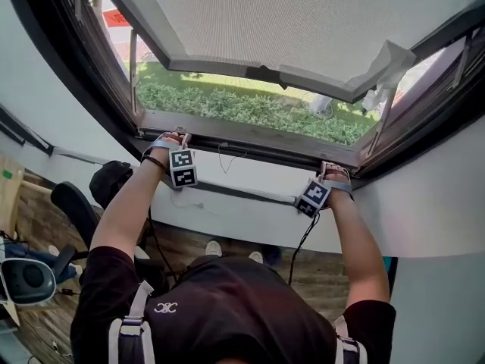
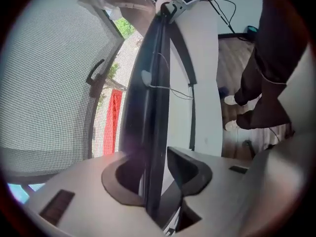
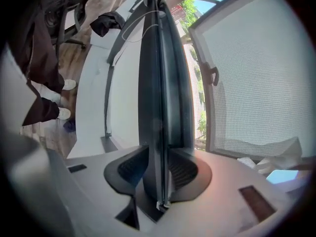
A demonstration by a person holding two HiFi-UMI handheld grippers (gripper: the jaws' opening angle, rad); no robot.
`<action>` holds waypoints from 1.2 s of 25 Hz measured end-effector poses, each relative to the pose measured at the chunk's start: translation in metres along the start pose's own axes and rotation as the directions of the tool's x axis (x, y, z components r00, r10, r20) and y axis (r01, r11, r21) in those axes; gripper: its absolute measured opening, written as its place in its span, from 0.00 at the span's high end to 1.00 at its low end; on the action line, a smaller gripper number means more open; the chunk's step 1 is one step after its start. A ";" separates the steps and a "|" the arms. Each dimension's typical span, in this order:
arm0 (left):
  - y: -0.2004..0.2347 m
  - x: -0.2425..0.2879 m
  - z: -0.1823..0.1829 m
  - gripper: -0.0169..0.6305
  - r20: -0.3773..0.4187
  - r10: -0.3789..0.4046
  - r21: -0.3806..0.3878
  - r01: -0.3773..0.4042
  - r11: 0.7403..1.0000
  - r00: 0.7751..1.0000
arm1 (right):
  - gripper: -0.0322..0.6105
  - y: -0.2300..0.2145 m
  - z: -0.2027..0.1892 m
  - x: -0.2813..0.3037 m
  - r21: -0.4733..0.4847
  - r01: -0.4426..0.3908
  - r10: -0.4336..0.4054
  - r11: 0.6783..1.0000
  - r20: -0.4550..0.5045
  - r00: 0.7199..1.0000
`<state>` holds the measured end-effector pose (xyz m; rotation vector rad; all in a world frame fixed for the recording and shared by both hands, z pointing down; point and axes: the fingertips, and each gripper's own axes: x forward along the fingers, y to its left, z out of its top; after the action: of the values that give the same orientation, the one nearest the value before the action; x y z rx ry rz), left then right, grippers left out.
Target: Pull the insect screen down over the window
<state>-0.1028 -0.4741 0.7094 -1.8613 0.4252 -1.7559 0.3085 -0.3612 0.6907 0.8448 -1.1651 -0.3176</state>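
A dark bar (image 1: 254,152) runs along the foot of the window opening. My left gripper (image 1: 176,139) holds it near its left end and my right gripper (image 1: 333,171) near its right end. In the left gripper view the bar (image 2: 154,83) passes between the jaws of the left gripper (image 2: 157,169), close against both pads. In the right gripper view both ribbed pads of the right gripper (image 3: 158,167) press on the bar (image 3: 160,58). A framed mesh panel (image 1: 303,21) with a dark handle (image 1: 262,74) tilts outward above the opening.
White wall (image 1: 250,211) lies below the sill, with a thin cord (image 1: 227,158) hanging on it. A crumpled white sheet (image 1: 388,68) sticks to the panel's right corner. A black chair (image 1: 76,207) and a black bag (image 1: 110,180) stand on the wood floor at the left.
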 end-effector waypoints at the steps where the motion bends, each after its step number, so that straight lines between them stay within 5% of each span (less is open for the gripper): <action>1: 0.001 -0.001 0.000 0.76 0.006 0.008 -0.004 -0.008 1.000 1.000 | 0.74 0.000 -0.001 -0.001 0.001 0.010 -0.010 1.000 0.008 1.000; 12: -0.002 -0.004 -0.001 0.70 -0.004 0.004 -0.022 -0.004 1.000 1.000 | 0.70 0.000 -0.002 -0.006 0.023 0.003 -0.003 1.000 0.026 1.000; 18: -0.005 -0.007 0.000 0.65 0.012 0.012 -0.067 -0.011 0.998 1.000 | 0.66 0.000 0.001 -0.018 0.115 -0.030 0.022 0.993 0.074 0.997; 22: 0.007 -0.021 -0.003 0.67 0.036 0.011 -0.178 -0.004 0.984 0.999 | 0.69 -0.010 0.006 -0.023 0.261 -0.046 0.008 0.964 0.148 0.989; 25: 0.027 -0.043 0.000 0.70 0.117 0.046 -0.402 0.005 0.916 0.992 | 0.76 -0.026 0.014 -0.037 0.472 -0.103 -0.016 0.876 0.241 0.970; 27: 0.036 -0.057 0.008 0.75 0.223 0.085 -0.575 0.060 0.816 0.971 | 0.78 -0.037 0.023 -0.051 0.602 -0.149 -0.062 0.784 0.315 0.947; 30: 0.049 -0.082 0.020 0.86 0.317 0.206 -0.715 0.091 0.693 0.926 | 0.91 -0.054 0.039 -0.075 0.746 -0.209 -0.189 0.633 0.410 0.892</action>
<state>-0.0843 -0.4635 0.6139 -2.6183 1.1359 -1.1914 0.2544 -0.3667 0.6065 1.5913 -1.8054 0.0409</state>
